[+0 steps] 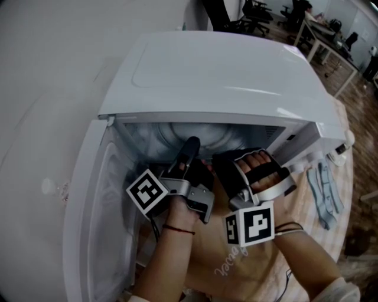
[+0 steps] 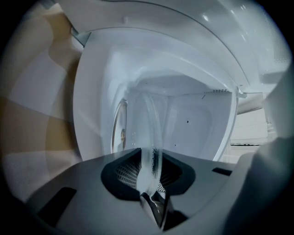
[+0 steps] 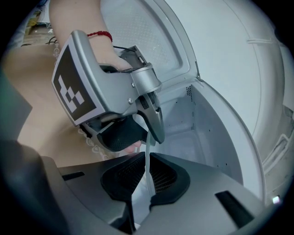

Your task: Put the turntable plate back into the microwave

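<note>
The white microwave (image 1: 224, 76) stands with its door (image 1: 88, 206) swung open to the left. Both grippers reach into the opening side by side. The clear glass turntable plate (image 2: 151, 133) stands on edge between the pads of my left gripper (image 2: 151, 183) and runs on into the white cavity (image 2: 197, 119). My left gripper (image 1: 190, 147) is shut on its rim. In the right gripper view the same plate (image 3: 148, 170) passes as a thin pale edge through my right gripper (image 3: 146, 183), which is shut on it, close to the left gripper (image 3: 151, 124).
The microwave sits on a tan cloth (image 1: 236, 265) that covers the table. A pair of grey-blue gloves (image 1: 328, 191) lies to the right of the microwave. Office chairs and desks (image 1: 260, 15) stand far behind. The mesh of the open door (image 3: 138, 27) fills the left side.
</note>
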A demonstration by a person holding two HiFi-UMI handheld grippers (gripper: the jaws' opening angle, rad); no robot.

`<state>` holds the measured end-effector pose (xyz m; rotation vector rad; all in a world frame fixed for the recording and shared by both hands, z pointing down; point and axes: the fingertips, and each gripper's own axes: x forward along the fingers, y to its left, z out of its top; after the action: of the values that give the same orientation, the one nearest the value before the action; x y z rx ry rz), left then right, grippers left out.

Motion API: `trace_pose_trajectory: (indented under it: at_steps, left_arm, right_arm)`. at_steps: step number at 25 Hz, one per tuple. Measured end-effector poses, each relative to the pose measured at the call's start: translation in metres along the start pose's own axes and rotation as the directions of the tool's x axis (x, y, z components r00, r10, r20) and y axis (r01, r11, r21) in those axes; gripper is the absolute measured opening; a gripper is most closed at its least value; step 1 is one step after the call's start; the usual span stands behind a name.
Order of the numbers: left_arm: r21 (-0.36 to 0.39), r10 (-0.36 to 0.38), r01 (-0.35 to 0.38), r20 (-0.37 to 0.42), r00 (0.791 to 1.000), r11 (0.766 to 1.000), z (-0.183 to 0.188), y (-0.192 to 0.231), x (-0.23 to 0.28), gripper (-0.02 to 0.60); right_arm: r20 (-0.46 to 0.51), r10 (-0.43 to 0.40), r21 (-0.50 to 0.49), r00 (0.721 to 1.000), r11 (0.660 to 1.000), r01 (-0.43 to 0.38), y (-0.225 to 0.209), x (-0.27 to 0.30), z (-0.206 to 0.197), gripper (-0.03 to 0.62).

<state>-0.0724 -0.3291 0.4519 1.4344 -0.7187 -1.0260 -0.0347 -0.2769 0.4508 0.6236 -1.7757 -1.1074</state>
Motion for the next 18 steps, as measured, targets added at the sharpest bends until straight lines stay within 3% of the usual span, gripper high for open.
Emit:
trace_pose_trajectory:
  at_steps: [6, 18]
  left_arm:
    - [0.002, 0.063, -0.063, 0.025, 0.998, 0.998, 0.005, 0.002, 0.01, 0.074]
    - [-0.007, 0.1, -0.099, 0.055, 0.994, 0.995, 0.008, 0.004, 0.013, 0.066]
  right_arm:
    - [-0.002, 0.004, 0.024, 1.0, 1.0, -0.004, -0.008, 0.008, -0.006, 0.052]
    - [0.013, 0.021, 0.012, 1.0, 1.0, -0.021, -0.009, 0.015, -0.008, 0.052]
